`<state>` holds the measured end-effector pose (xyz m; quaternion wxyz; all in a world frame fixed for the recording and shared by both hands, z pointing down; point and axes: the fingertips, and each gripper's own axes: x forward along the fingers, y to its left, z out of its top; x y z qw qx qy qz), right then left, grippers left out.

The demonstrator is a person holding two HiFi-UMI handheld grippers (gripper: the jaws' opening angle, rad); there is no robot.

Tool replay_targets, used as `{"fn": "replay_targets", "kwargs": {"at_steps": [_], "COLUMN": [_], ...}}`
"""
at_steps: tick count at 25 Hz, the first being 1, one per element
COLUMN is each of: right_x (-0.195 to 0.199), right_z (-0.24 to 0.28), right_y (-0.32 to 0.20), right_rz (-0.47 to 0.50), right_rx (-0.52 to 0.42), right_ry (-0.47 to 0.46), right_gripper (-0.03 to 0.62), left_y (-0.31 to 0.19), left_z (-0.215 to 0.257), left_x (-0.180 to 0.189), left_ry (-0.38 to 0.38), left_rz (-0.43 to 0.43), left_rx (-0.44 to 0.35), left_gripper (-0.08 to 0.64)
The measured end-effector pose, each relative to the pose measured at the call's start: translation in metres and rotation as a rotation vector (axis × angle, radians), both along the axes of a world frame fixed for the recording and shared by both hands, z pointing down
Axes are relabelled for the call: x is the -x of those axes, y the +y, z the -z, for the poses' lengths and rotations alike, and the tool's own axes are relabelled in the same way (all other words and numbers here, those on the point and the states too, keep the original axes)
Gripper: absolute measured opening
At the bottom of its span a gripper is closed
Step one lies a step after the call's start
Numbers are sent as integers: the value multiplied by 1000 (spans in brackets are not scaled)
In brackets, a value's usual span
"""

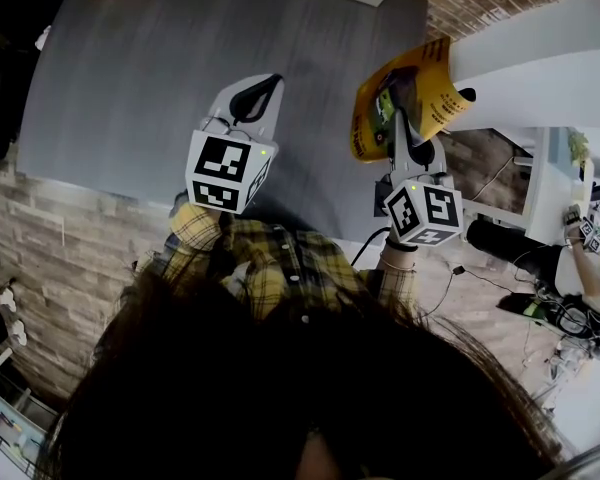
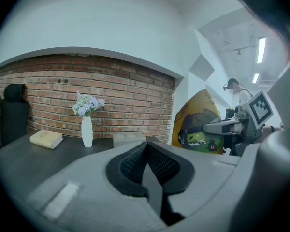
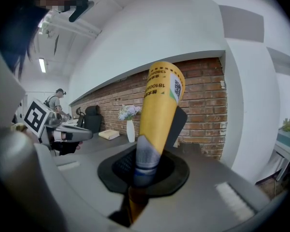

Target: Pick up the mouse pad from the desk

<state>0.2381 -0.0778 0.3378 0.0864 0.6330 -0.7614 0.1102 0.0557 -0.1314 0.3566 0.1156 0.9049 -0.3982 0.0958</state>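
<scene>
The yellow mouse pad (image 1: 405,93) hangs curled in the air off the right edge of the dark desk (image 1: 160,68), clamped in my right gripper (image 1: 401,128). From the right gripper view the mouse pad (image 3: 157,110) stands up edge-on between the shut jaws, its dark underside showing. My left gripper (image 1: 254,98) hovers over the desk's near part with its jaws shut and nothing between them. The left gripper view shows the mouse pad (image 2: 195,122) and the right gripper (image 2: 217,128) off to its right.
A white vase of flowers (image 2: 87,122) and a closed book (image 2: 46,138) stand at the desk's far side before a brick wall (image 2: 121,98). A black office chair (image 2: 10,115) is at the far left. A white desk (image 1: 540,58) and cables lie to the right.
</scene>
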Motion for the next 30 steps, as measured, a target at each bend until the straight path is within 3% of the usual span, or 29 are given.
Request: {"fn": "replay_targets", "kwargs": {"at_steps": [30], "right_x": [3], "right_z": [-4], "right_y": [-4], "right_rz": [17], "right_rx": [11], "right_ry": [-14], "right_gripper": [20], "left_y": [0], "left_z": [-1], "left_x": [1], "left_ry": [-10], "left_rz": [13], "left_rx": [-4], "left_gripper": [-2]}}
